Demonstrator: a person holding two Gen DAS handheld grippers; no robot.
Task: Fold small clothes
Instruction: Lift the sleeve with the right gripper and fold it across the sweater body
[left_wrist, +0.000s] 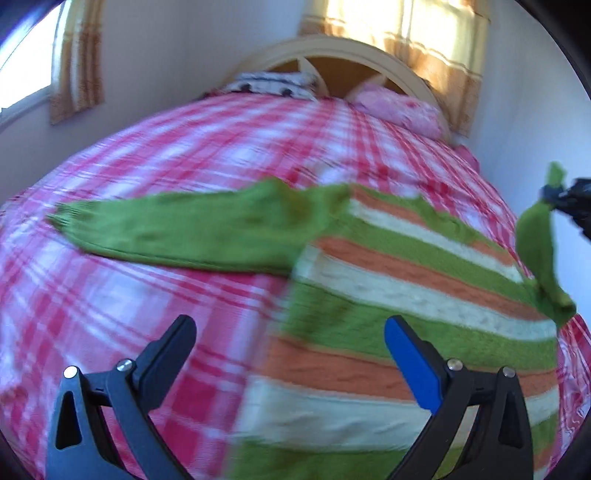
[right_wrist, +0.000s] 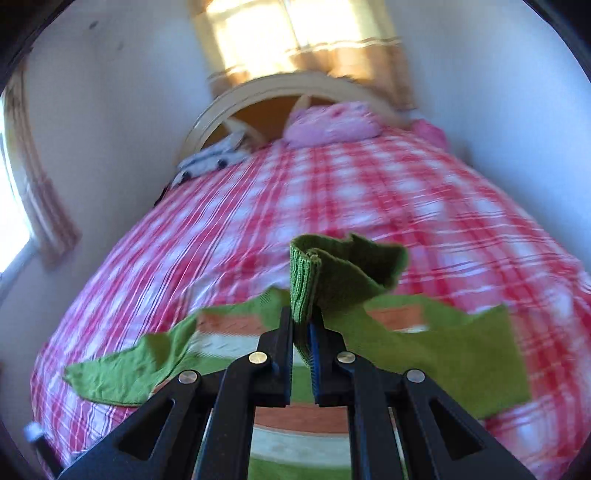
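A small striped sweater (left_wrist: 388, 295), banded green, orange and cream, is spread on the bed (left_wrist: 184, 147) over a pink plaid cover; its body is laid flat near the foot of the bed, and one green sleeve (left_wrist: 177, 232) is stretched out flat to the side. The other sleeve's cuff (right_wrist: 306, 284) is pinched between the nearly closed jaws of the right gripper (right_wrist: 301, 325) and is lifted clear of the cover, the rest of that sleeve being drawn up after it. The left gripper (left_wrist: 288, 336) is held wide and empty above the sweater's near edge; nothing is touched by it.

The step in hand is judged to be the first sleeve fold; the raised sleeve is probably meant to be carried across the chest. For the next move the cuff should be laid flat on the striped body before it is let go; the body may need to be pinned by the free gripper so that it is not dragged askew.
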